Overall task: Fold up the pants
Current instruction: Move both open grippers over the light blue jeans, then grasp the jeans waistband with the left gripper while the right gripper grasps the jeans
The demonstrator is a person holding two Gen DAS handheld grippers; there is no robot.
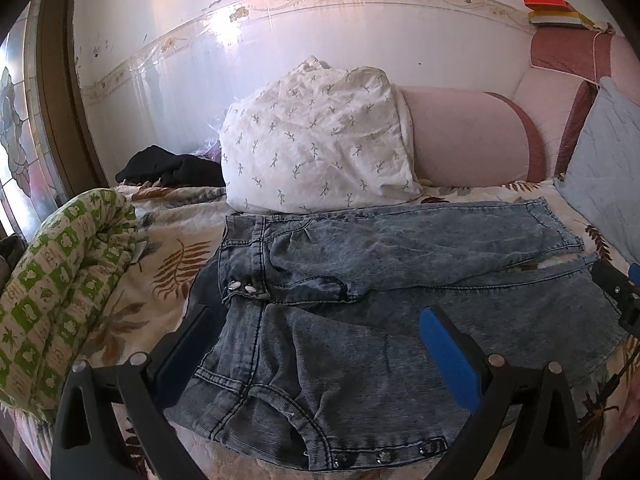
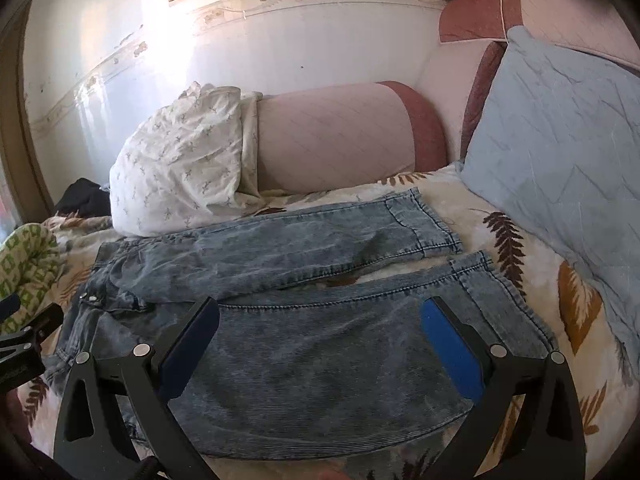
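Note:
Light blue acid-wash jeans [image 1: 380, 320] lie spread on a leaf-print bedspread [image 1: 168, 264], waistband to the left, both legs running right. In the right wrist view the jeans [image 2: 320, 344] show both hems at the right. My left gripper [image 1: 316, 316] is open, hovering over the waist and hip part, holding nothing. My right gripper [image 2: 320, 308] is open above the near leg, holding nothing. The right gripper also shows at the right edge of the left wrist view [image 1: 616, 292], and the left gripper at the left edge of the right wrist view [image 2: 20, 340].
A white leaf-print pillow [image 1: 316, 140] and a pink bolster [image 1: 468, 136] lie behind the jeans by the wall. A pale blue pillow [image 2: 560, 136] leans at the right. A green-and-white quilt [image 1: 60, 288] is rolled at the left. Dark clothing [image 1: 168, 168] lies at far left.

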